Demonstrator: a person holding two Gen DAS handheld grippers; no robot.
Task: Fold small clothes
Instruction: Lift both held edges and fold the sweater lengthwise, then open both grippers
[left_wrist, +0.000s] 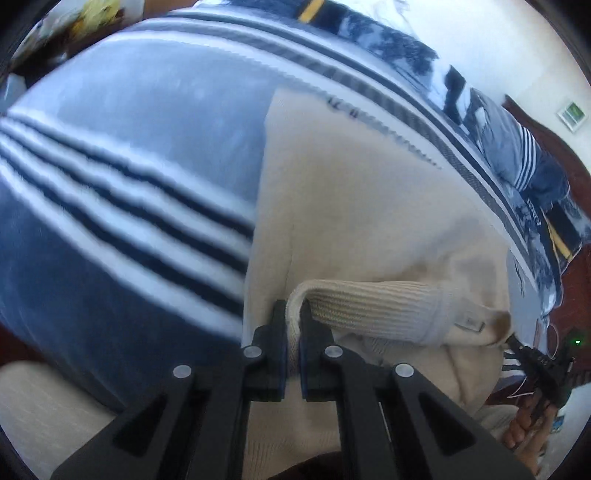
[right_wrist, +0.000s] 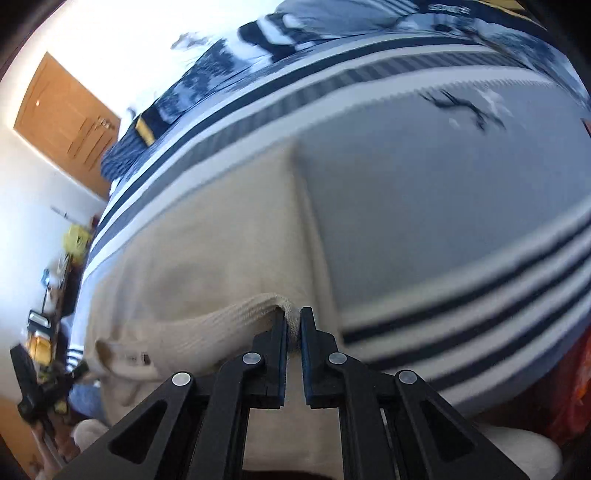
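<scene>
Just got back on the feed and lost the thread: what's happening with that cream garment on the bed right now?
A person is holding a gripper in each hand, both clamped on the ribbed hem of a cream knit garment. The left gripper pinches one end of the hem, the right gripper the other, jaws shut on the fabric. The rest of the garment lies spread on a blue-and-white striped bedspread. The blurred views suggest the hem is being carried across mid-fold.
</scene>
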